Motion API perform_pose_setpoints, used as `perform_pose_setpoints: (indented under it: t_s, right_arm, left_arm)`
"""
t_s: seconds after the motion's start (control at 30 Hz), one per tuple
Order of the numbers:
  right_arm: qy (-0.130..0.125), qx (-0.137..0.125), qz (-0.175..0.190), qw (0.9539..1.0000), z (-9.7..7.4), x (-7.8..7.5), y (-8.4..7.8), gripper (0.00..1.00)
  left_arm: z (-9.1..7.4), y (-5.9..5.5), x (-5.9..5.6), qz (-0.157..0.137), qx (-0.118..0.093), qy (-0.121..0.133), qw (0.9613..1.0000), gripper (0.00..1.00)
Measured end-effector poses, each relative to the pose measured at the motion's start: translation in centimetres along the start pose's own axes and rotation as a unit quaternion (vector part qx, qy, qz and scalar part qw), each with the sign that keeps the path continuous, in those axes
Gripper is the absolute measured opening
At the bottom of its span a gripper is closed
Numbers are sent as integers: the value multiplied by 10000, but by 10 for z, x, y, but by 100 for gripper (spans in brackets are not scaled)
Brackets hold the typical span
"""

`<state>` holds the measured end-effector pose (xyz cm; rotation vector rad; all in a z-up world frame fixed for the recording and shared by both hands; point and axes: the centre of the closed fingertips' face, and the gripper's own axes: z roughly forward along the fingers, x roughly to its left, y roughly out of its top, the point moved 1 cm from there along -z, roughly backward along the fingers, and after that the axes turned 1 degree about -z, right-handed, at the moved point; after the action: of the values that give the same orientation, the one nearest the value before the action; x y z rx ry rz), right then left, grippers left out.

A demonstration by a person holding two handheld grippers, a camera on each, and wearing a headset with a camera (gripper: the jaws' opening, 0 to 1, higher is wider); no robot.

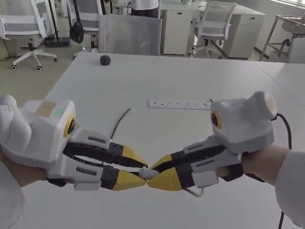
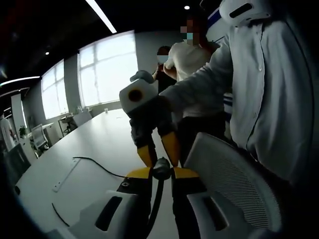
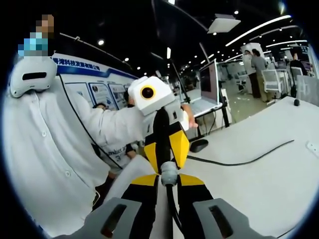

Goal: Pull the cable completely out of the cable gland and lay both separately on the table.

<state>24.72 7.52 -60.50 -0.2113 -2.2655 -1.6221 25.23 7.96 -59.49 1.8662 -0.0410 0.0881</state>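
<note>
Head view: small pale cable gland [image 1: 148, 174] in the grip of left tongs [image 1: 143, 174] and right tongs [image 1: 153, 175].

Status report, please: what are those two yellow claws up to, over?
Left tool, right tool tip to tip, both shut on cable gland. Cable not yet out. Power strip well clear.

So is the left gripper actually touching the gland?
Touching. In the left gripper view, the left gripper pinches the gland between its yellow jaws.
</note>
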Motion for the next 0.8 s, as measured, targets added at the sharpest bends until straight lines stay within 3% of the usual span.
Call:
perform_pose_setpoints:
  t_s: [0.27,0.37,0.43,0.47,0.57,0.8]
  right_arm:
    - [-220,157,-209,9994,-2,-6,1,15]
    - [-219,334,-272,9988,0,-4,-1,17]
    - [-323,696,-486,9959,-1,-6,-7,15]
    - [-318,688,-531,9957,1,-3,-4,16]
    - [-352,993,-708,9919,2,-1,-6,15]
    - [-417,1239,-839,9879,1,-2,-9,11]
  left_arm:
    - [-3,-4,0,-37,150,-12,9999,15]
    - [-2,-6,0,-48,178,-24,9998,15]
    - [0,-7,-1,-73,200,-45,9998,15]
    - [2,-8,-1,-85,225,-60,9997,15]
    - [5,-10,-2,-116,268,-96,9995,15]
    - [8,-10,-2,-110,282,-120,9995,15]
